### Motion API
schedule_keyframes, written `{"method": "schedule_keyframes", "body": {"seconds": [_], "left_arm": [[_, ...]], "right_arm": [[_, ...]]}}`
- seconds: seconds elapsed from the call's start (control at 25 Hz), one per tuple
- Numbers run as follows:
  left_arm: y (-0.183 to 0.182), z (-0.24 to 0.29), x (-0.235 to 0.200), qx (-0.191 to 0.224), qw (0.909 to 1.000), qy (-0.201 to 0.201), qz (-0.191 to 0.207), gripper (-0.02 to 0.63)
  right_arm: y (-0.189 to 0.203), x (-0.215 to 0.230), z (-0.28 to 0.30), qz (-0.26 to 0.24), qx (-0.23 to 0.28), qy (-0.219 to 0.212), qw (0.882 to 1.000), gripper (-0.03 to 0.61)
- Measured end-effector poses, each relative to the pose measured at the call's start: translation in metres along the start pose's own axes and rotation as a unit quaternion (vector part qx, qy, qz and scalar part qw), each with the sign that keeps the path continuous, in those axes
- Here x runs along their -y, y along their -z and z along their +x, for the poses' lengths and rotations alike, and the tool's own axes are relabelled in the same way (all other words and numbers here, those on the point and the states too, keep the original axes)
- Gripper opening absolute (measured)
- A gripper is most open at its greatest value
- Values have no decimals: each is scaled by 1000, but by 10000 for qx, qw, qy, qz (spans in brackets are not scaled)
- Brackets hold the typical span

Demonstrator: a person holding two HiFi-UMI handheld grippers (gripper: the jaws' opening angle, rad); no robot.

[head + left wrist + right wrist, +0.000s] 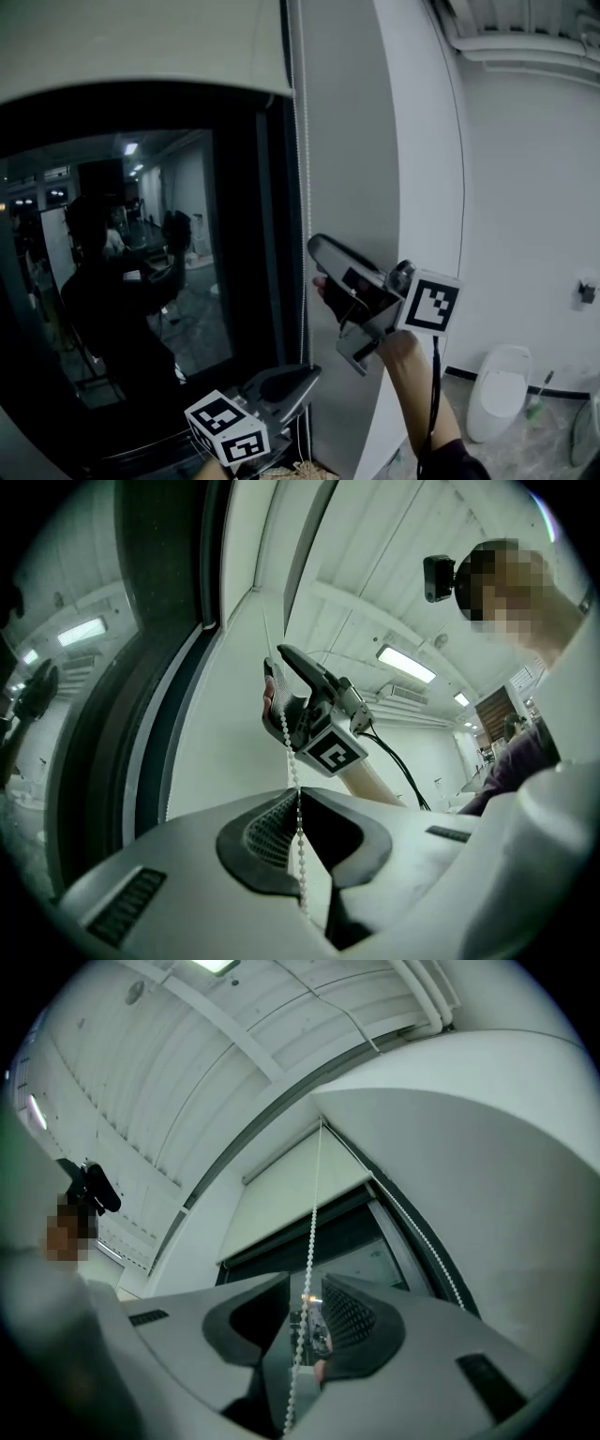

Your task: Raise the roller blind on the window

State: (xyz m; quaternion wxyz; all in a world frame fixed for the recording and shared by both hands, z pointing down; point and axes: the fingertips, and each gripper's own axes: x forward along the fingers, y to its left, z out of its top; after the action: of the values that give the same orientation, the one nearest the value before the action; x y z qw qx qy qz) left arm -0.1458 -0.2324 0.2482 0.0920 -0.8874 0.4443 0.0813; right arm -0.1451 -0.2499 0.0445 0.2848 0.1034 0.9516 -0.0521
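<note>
The cream roller blind [141, 47] [300, 1185] covers only the top of the dark window [141, 281]. Its white bead chain [302, 187] hangs down the window's right edge. My left gripper [314, 373] [298, 794], low down, is shut on that chain [298, 827], with the beads pinched between its dark pads. Higher up, my right gripper [317, 262] [305, 1283] stands open with a narrow gap. One strand of the chain [309, 1232] runs freely through that gap, and the other strand [422, 1232] hangs to its right. The right gripper [281, 705] also shows above in the left gripper view.
A white wall column [412, 141] stands just right of the chain. The glass reflects a person and a lit room. Pipes [525, 42] run along the ceiling at top right. A white toilet-like fixture [497, 389] stands on the floor at lower right.
</note>
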Motion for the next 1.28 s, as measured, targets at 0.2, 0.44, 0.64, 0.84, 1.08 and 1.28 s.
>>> {"method": "schedule_keyframes", "body": {"seconds": [0.2,0.44,0.64,0.84,1.08,1.28], "left_arm": [[-4,-4,7,-15,10000,88,-22,18],[-4,-8,-3,23,9999,-36,142,20],[-22,-17,-20,459,9983,-138,-343,20],[-35,-7,-24,559,9981,-128,-240,20],[-60,-6,-29,857,9960,-257,-82,20],[-68,5,-31,962,9950,-192,-190,20]], "right_arm": [[6,0,8,-253,-47,222,9994,42],[2,0,0,-536,-8,674,9963,17],[25,3,-27,-676,-331,894,9931,15],[32,7,-44,-775,-281,1115,9903,17],[22,17,-80,-1510,-153,1909,9698,17],[37,23,-102,-1552,-417,2109,9642,17]]}}
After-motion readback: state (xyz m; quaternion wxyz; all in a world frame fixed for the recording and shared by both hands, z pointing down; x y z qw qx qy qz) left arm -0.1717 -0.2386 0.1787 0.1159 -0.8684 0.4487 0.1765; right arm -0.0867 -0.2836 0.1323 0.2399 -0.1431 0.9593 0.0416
